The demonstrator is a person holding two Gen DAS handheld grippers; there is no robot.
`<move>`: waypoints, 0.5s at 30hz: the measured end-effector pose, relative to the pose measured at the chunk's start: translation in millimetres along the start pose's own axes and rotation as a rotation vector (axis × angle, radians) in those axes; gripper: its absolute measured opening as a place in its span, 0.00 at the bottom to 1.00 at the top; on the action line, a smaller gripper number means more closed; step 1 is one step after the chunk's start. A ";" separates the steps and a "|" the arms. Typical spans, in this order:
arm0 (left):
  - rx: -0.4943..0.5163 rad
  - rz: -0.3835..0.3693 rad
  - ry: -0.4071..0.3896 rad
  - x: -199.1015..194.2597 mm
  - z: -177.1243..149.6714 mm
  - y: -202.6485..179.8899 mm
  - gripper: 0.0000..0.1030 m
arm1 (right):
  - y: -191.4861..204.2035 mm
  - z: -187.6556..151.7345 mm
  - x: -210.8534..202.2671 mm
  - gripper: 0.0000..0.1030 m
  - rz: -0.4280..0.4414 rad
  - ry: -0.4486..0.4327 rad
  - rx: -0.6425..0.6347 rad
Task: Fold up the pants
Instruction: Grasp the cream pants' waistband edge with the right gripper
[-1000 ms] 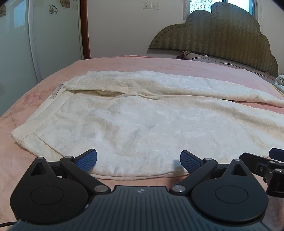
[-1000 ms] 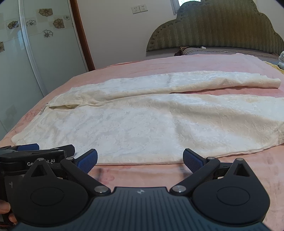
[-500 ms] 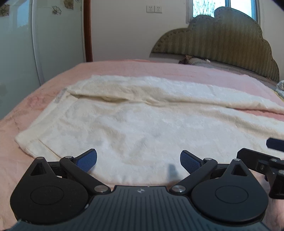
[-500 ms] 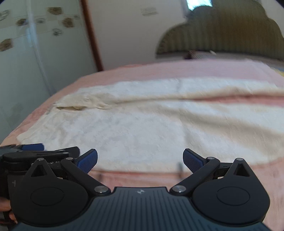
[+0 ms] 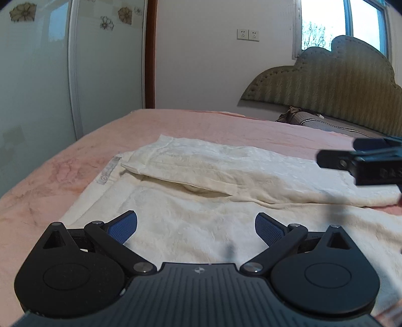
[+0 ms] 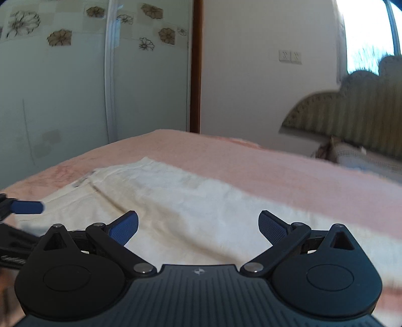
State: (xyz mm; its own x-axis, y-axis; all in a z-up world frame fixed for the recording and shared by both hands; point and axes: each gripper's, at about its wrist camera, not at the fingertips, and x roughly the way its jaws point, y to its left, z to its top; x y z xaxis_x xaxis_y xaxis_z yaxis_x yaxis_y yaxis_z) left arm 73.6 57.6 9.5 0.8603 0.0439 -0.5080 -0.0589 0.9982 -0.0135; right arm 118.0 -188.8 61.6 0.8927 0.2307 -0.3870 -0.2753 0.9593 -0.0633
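Left gripper, right gripper spread wide above cream pants.

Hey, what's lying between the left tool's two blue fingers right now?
Only the cream pants: in the left wrist view, the left tool hangs open over that fabric, gripping nothing.

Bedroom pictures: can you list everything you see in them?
Cream textured pants: one, cream, spread flat on the bed, one leg lying farther back.
Pink bed cover: one, pink, under the pants.
Padded headboard: one, olive green, far end of the bed.
Wall sockets: two, white, on the wall.
Sliding glass doors with flower stickers: pale green, left side.
Window: one, bright, above the headboard.
Left gripper: one, black with blue pads, open over the pants.
Right gripper: one, black with blue pads, open over the pants.
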 end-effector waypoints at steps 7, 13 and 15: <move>0.007 0.010 0.096 41.6 -18.5 4.5 0.99 | -16.7 38.5 97.6 1.00 0.200 0.197 -0.028; 0.033 0.011 0.096 44.3 -22.3 0.8 1.00 | -37.3 60.2 190.6 1.00 0.136 0.340 -0.063; 0.042 0.011 0.099 44.9 -22.4 -0.8 1.00 | -47.2 61.0 217.5 1.00 0.198 0.373 -0.031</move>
State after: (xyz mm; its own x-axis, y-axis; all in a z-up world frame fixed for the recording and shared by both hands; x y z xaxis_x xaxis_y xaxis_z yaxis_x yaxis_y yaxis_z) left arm 100.9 57.8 -32.6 0.8054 0.0529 -0.5903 -0.0451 0.9986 0.0280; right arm 347.0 -173.8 36.6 0.6330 0.3293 -0.7007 -0.4438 0.8959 0.0201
